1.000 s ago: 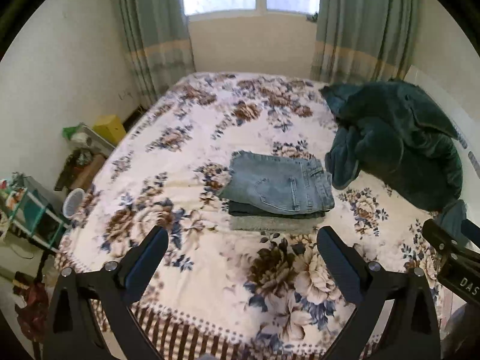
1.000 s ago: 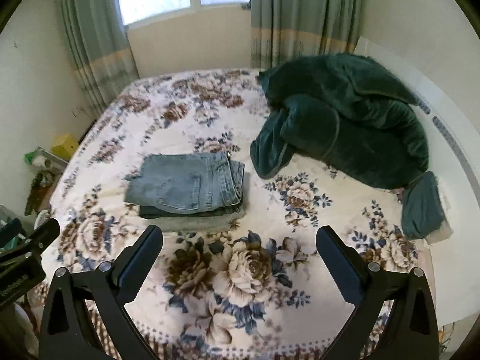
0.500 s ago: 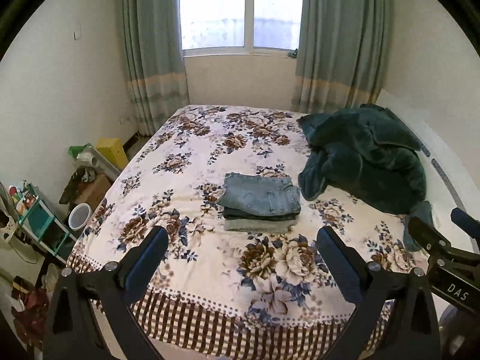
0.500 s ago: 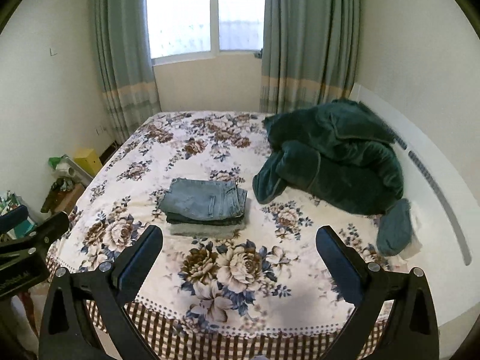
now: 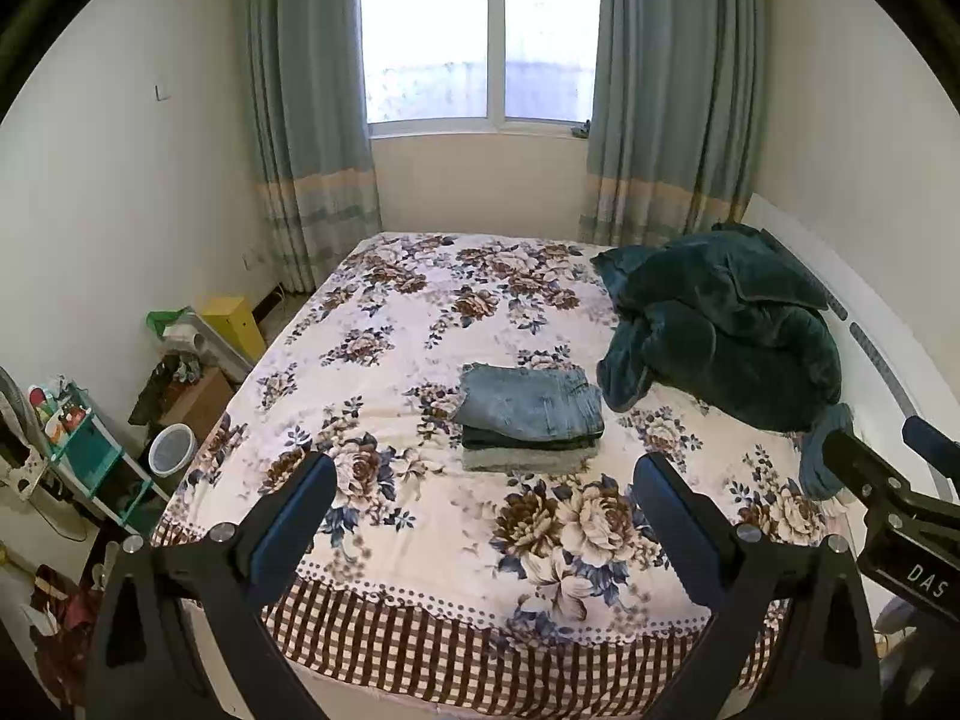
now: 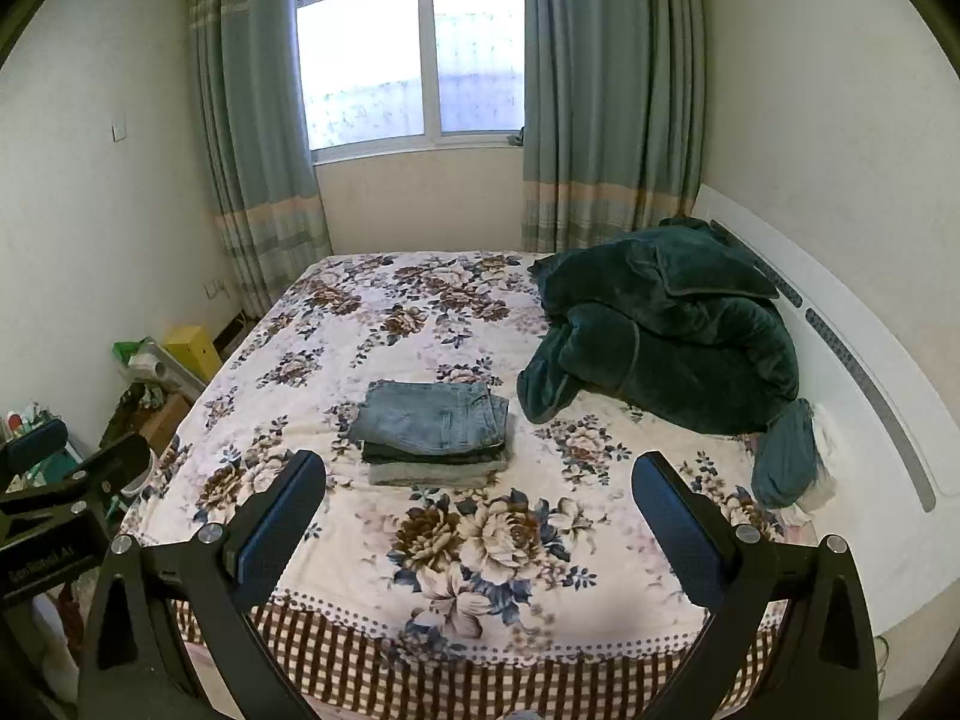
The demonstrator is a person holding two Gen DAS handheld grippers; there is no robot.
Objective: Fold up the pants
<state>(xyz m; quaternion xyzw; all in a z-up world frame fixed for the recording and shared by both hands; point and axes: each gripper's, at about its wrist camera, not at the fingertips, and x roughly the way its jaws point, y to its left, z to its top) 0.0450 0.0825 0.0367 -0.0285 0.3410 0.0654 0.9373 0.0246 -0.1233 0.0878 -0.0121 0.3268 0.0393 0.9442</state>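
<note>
From my left wrist view, the left gripper (image 5: 480, 516) is spread wide, empty, off the bed's (image 5: 420, 546) foot; folded jeans (image 5: 531, 402) top a small stack mid-bed. In my right wrist view, the right gripper (image 6: 480, 513) is likewise released, a green blanket (image 6: 666, 336) beside the stack.

Left gripper (image 5: 480, 504) hangs level, jaws spread wide, nothing between the blue pads (image 5: 294, 516). Right gripper (image 6: 480, 504) sits the same way, fingers (image 6: 675, 525) splayed and empty. The two are side by side: the right one's tip (image 5: 864, 480) pokes in at the left camera's right edge, the left one's tip (image 6: 66, 480) at the right camera's left edge.
</note>
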